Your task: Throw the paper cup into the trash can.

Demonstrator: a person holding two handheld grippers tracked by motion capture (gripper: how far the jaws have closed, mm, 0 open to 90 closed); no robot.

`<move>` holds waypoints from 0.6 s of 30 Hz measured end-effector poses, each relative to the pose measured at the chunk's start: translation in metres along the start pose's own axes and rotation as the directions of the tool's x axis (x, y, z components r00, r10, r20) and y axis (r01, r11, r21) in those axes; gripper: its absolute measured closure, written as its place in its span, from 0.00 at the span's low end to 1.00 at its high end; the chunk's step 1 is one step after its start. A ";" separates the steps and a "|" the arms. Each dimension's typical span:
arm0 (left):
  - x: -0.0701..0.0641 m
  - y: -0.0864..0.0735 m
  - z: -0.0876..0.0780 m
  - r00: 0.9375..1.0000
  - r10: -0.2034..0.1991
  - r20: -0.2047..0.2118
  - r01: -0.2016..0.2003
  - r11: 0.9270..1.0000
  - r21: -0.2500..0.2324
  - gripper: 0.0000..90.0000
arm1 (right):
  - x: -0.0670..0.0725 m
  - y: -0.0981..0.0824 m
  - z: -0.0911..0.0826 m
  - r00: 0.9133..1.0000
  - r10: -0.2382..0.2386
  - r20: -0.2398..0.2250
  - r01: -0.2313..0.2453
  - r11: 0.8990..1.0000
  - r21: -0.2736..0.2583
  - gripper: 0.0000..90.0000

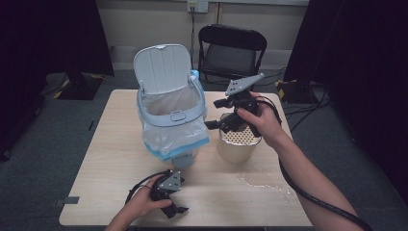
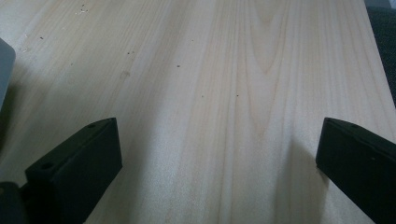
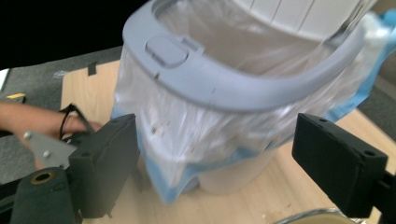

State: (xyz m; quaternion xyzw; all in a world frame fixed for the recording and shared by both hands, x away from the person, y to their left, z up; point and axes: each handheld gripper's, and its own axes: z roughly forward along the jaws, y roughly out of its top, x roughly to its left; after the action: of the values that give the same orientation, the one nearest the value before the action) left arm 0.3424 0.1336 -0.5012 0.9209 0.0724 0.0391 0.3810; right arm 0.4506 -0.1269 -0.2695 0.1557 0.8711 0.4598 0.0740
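Right gripper (image 1: 216,114), jaws apart and empty, just right of lined bin (image 1: 171,115) at frame centre, over perforated container (image 1: 236,142): risks snagging liner (image 3: 210,135) and tipping bin.

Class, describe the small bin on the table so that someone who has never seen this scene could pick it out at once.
Start at the pale wooden table. On its far left part stands the bin, left of the round perforated-top container. It alone has a grey rim with its ribbed lid flipped up, and a clear liner with a blue edge folded down over its sides.
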 end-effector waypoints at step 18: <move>0.000 0.000 0.001 1.000 -0.010 0.013 0.010 1.000 -0.002 0.00 | 0.015 -0.066 0.014 0.999 0.033 -0.028 -0.032 0.998 0.053 0.16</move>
State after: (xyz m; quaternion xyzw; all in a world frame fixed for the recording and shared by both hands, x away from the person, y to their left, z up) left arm 0.3420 0.1333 -0.5020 0.9205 0.0745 0.0315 0.3824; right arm 0.4267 -0.1457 -0.3316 0.1650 0.8813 0.4400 0.0498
